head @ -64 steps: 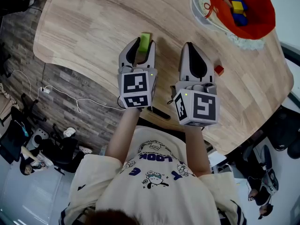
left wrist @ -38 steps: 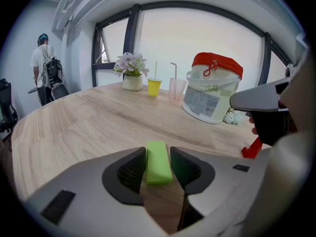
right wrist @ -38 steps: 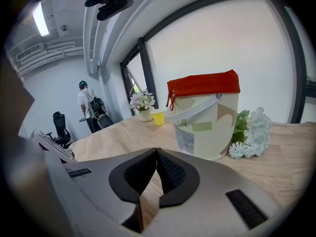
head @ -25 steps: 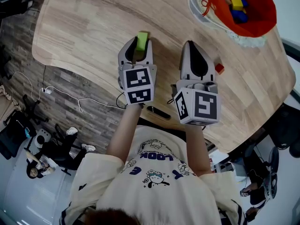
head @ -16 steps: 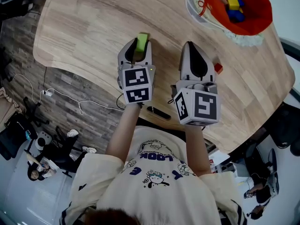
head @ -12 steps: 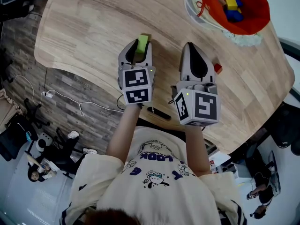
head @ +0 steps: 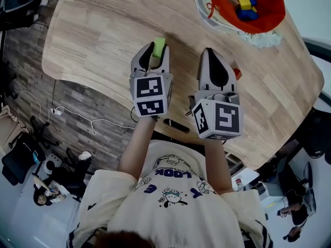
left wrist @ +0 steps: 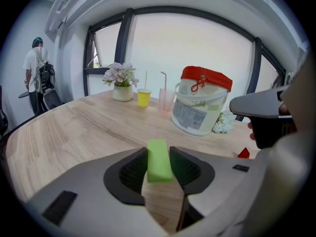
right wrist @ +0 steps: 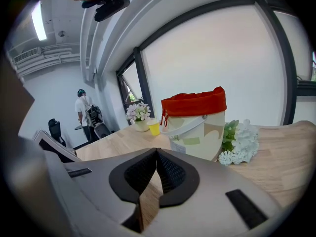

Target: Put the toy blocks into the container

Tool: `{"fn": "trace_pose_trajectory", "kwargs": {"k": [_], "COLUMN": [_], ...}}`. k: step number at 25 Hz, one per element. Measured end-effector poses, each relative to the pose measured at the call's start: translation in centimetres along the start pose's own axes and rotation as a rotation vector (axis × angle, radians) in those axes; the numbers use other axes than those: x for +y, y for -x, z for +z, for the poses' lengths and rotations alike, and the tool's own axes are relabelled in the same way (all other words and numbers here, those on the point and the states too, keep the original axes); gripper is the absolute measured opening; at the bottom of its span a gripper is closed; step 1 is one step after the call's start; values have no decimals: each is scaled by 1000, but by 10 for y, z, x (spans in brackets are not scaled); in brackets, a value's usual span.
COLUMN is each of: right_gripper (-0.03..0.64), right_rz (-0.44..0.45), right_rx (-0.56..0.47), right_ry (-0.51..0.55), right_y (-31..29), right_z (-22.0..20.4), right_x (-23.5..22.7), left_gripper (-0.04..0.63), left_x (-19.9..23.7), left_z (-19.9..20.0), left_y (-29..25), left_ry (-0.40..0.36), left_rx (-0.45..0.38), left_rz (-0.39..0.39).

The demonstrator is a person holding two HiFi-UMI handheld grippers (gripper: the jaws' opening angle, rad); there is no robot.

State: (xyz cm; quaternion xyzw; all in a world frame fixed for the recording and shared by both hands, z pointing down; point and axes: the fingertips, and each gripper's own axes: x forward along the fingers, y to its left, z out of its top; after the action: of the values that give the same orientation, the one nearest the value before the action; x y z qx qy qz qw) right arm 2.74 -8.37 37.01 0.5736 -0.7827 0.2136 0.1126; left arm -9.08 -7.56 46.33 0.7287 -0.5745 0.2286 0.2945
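My left gripper (head: 156, 49) is shut on a long green block (head: 159, 48) (left wrist: 158, 160), held above the wooden table (head: 114, 30). The block stands between the dark pads (left wrist: 132, 170) and sticks out past the tips. My right gripper (head: 213, 53) is shut with nothing between its jaws (right wrist: 157, 152). A small red block (head: 237, 74) (left wrist: 243, 153) lies on the table just right of the right gripper. The container (head: 243, 4) (left wrist: 201, 107) (right wrist: 196, 122) is a white bucket lined with red cloth at the far right, holding several coloured blocks (head: 245, 4).
White flowers (head: 258, 37) (right wrist: 239, 142) lie beside the bucket. A flower pot (left wrist: 121, 83), a yellow cup (left wrist: 143, 98) and a clear cup with a straw (left wrist: 165, 100) stand at the table's far side. A person (left wrist: 37, 78) stands in the background. A cable (head: 77, 115) runs across the floor.
Both grippers have risen slightly, the left one still gripping the green block. The bucket has shifted left in the head view as the view turned.
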Motion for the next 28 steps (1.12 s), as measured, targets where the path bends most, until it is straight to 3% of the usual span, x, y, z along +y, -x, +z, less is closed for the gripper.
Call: {"fn": "trace_pose_trajectory", "kwargs": {"k": [28], "right_gripper": [3], "right_rz": [-124], "right_rx": [-147], "right_ry": [-43], "right_y": [47], "right_z": [47], "right_x": [-45], "left_gripper": [172], "left_x": [-84], "left_z": [131], "left_y": [31], "left_ry": [-155], "left_rx": [-210], "left_rz": [-159]}}
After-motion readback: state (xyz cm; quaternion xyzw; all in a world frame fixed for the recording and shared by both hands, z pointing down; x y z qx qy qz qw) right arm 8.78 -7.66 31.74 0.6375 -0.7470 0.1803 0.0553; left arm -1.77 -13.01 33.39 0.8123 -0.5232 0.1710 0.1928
